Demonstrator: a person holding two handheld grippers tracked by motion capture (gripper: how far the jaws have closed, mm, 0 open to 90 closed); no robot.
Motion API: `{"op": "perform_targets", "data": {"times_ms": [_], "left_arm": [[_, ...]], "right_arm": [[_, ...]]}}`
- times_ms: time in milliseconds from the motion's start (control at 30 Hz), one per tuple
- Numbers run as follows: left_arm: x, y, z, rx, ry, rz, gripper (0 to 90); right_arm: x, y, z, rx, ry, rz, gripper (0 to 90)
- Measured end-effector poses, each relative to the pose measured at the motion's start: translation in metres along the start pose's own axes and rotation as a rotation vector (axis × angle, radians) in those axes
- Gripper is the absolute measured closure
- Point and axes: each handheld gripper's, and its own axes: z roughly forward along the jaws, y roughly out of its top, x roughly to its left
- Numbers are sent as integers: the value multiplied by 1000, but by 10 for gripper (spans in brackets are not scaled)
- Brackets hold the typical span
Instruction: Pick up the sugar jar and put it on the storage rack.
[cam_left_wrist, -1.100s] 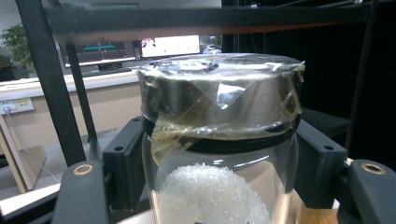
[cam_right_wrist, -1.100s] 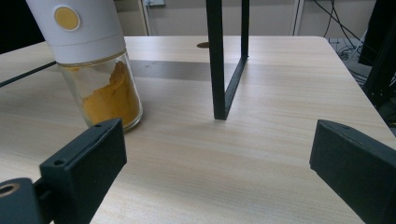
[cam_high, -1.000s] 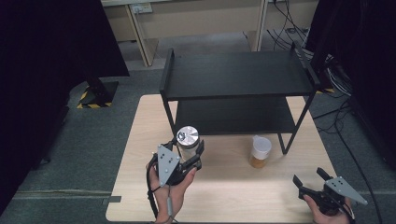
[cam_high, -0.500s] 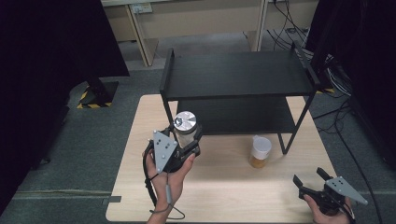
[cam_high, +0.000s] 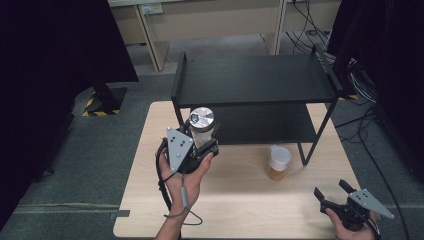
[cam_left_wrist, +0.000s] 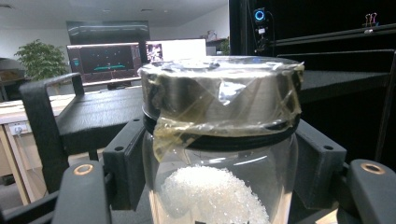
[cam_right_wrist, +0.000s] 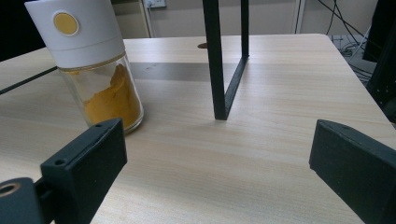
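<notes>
Up near the front left post of the black shelf rack (cam_high: 255, 80), the left claw (cam_high: 202, 142) is clamped on a glass jar (cam_high: 201, 129), its two black jaws pressing the jar's clear body from either side just under the lid. The jar stands upright in that grip, lifted off the worktop (cam_high: 240, 200) and held in front of the rack's lower shelf, close to the level of the top shelf's edge. In the left gripper view the jar (cam_left_wrist: 219, 140) has a round metal lid wrapped over with yellowish clear tape, a dark ring below it, and a heap of white crystals inside the glass. The left hand (cam_high: 187, 175) wraps the gripper body from below, with the grey three-cornered plate facing up and a cable trailing down past the wrist. The right claw (cam_high: 332, 192) rests low at the near right corner of the worktop, well apart from the jar, its jaws spread wide with nothing between them; in the right gripper view the right claw (cam_right_wrist: 219, 172) shows bare wood between its pads. A second container, a spice bottle (cam_high: 278, 162) with a white cap and orange powder, stands upright on the worktop just beside the rack's front right leg, between the two claws; in the right gripper view the spice bottle (cam_right_wrist: 98, 70) stands ahead of the left-hand jaw
</notes>
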Motion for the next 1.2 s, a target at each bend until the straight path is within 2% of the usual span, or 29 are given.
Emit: {"op": "perform_targets", "data": {"times_ms": [433, 667, 733, 1200], "left_arm": [[2, 21, 7, -9, 5, -10, 312], [6, 33, 8, -15, 3, -30, 312], [9, 37, 9, -17, -7, -53, 312], [10, 54, 14, -24, 10, -40, 313]], "right_arm": [[-1, 1, 1, 5, 4, 1, 44], [-1, 1, 0, 5, 5, 3, 44], [-1, 1, 1, 5, 5, 2, 44], [-2, 1, 1, 7, 7, 2, 45]]}}
